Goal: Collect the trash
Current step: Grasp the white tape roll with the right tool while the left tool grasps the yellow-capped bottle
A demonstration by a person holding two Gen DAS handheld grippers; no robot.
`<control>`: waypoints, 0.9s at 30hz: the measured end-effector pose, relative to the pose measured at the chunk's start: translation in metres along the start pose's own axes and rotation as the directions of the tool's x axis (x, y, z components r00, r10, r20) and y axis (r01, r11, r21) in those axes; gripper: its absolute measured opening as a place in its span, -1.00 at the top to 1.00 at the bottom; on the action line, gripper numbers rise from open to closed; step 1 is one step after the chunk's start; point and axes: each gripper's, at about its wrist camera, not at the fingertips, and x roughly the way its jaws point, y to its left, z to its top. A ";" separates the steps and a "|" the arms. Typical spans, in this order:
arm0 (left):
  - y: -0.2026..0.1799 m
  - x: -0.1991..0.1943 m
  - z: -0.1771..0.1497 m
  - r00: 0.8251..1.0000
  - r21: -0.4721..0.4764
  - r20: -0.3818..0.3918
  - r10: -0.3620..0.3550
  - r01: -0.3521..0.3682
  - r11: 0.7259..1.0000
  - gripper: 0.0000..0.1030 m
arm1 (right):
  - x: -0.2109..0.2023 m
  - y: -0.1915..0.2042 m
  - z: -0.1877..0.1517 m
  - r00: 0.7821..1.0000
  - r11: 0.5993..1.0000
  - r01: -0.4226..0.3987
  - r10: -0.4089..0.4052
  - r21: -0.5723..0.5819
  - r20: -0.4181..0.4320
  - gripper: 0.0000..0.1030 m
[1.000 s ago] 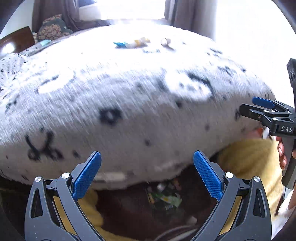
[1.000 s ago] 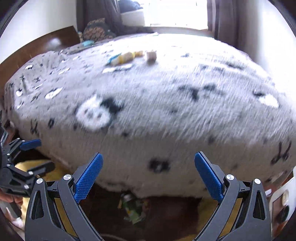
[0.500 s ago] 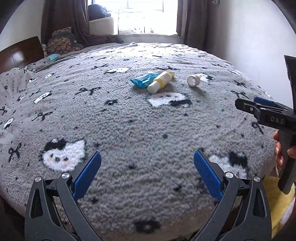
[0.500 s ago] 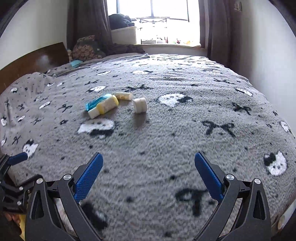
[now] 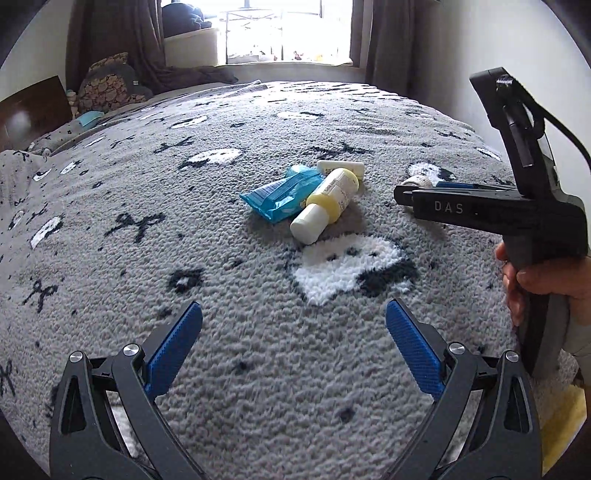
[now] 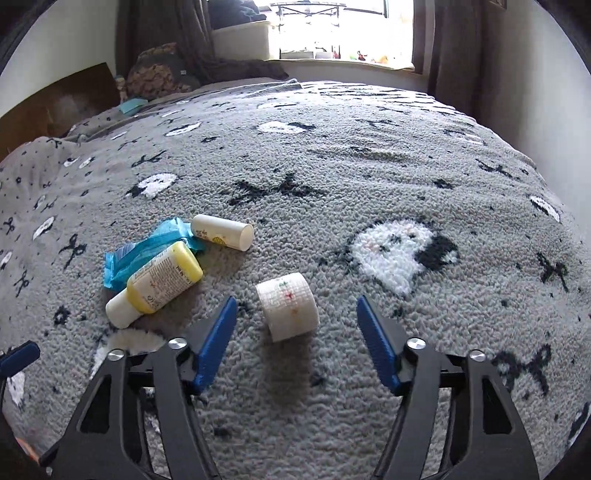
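Bedroom, bed under a grey fleece blanket (image 6: 369,155) patterned with cats and bows. Trash, mid-blanket: white bandage roll (image 6: 288,312) on its side; yellow bottle (image 6: 155,284) lying across a blue wrapper (image 6: 147,247); white tube (image 6: 223,232) touching the wrapper. Right gripper (image 6: 295,334): jaws closing, roll just ahead between them, untouched. Left gripper (image 5: 293,345): jaws wide apart, empty, short of the pile.

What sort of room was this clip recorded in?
Most likely a bedroom. A bed under a grey fleece blanket fills both views, pillows sit by a dark wooden headboard, and a curtained window lies beyond.
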 end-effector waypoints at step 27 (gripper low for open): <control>-0.033 0.089 0.076 0.991 -0.024 -0.125 -0.040 0.037 0.999 0.38 | -0.050 -0.038 -0.026 0.998 0.999 -0.021 0.023 -0.030 0.051 0.51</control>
